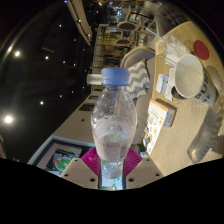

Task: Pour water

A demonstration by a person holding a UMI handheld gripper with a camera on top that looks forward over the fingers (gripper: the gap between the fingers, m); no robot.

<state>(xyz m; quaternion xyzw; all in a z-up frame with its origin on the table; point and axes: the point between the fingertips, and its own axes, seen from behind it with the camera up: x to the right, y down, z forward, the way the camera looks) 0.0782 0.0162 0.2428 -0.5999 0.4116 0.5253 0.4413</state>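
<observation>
Bottle (pixel 113 125) in hand-held gripper (pixel 112 168), tilted wooden table (pixel 185 120), white mug (pixel 189 76), perhaps ceiling lights.

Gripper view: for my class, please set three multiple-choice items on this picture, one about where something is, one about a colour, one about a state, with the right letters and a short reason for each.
1. Where is the white cup?
A. Beyond the bottle, on the table
B. Between the fingers
C. On top of the bottle

2. What colour is the bottle's cap?
A. Red
B. Blue
C. Green

3. What state is the bottle in?
A. Lying flat, uncapped
B. Crushed
C. Upright, capped, held

Answers:
1 A, the white cup stands on the table, past the bottle.
2 B, the cap is blue.
3 C, the gripper clasps its base, pink pads at either side.
</observation>
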